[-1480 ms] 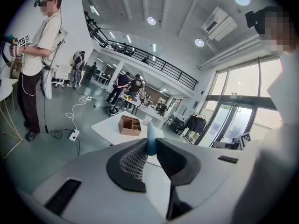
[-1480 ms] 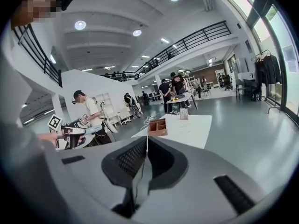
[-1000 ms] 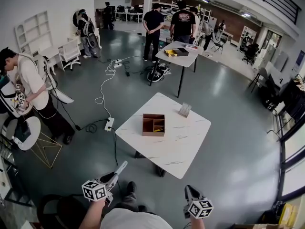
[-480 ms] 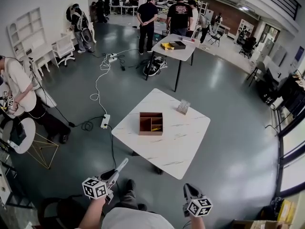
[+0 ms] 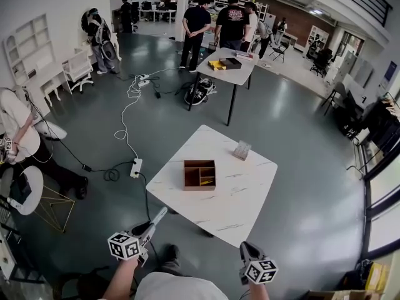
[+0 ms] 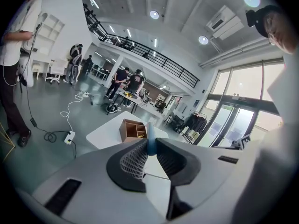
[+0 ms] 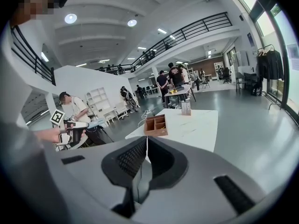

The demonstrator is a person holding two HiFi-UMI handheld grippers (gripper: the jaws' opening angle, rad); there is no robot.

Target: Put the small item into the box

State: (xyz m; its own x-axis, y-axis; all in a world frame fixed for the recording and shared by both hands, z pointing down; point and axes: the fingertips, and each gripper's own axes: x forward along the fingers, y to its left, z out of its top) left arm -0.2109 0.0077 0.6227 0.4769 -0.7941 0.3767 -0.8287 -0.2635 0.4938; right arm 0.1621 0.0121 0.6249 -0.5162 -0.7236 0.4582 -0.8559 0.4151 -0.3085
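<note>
A brown wooden box (image 5: 200, 174) with several compartments stands on the white table (image 5: 237, 195), and something yellow (image 5: 207, 182) lies in one compartment. My left gripper (image 5: 155, 222) is low at the left, well short of the table, shut on a slim pale-blue item (image 6: 151, 135) that sticks out past the jaws toward the box (image 6: 132, 129). My right gripper (image 5: 246, 249) is low at the right, also short of the table. Its jaws (image 7: 145, 146) are shut with nothing between them, and the box (image 7: 156, 125) is far ahead.
A small grey holder (image 5: 242, 149) stands near the table's far corner. A power strip (image 5: 135, 168) and its cable lie on the floor left of the table. A second table (image 5: 229, 64) with several people around it is farther back. A person (image 5: 15, 136) stands at the far left.
The head view has shifted, so the table and box sit slightly lower in it and the person at left has slid toward the edge. Both grippers keep their pose.
</note>
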